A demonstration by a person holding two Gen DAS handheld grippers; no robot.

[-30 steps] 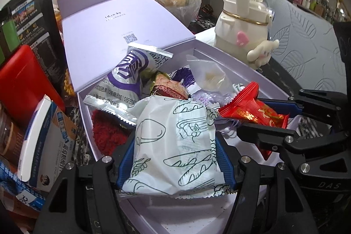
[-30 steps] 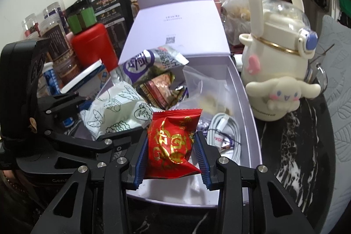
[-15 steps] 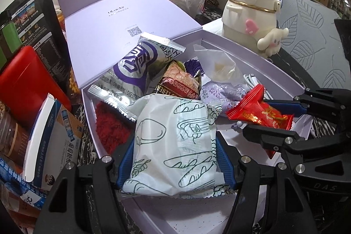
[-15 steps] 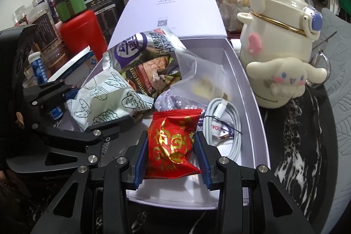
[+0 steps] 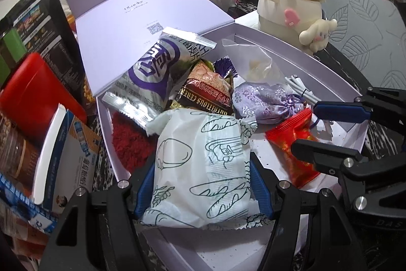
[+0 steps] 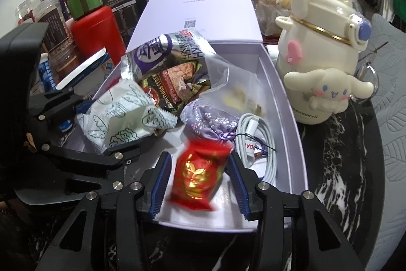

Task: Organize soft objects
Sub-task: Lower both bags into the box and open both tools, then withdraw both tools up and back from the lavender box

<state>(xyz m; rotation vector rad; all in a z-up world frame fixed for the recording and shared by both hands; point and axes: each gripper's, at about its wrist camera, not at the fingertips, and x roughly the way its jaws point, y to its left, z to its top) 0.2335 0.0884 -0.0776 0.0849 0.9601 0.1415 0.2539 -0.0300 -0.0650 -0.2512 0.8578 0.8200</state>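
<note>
Your right gripper has just been opening, so its fingers are released and the red packet drops inside the lavender box. Your left gripper clenches the white bread packet above that box, awaiting placement.

Bread packet and small sachet in the box; kettle just right of it

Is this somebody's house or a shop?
Probably a home: a cluttered table with a cartoon water bottle, food jars and a lavender box of snack packets.
</note>
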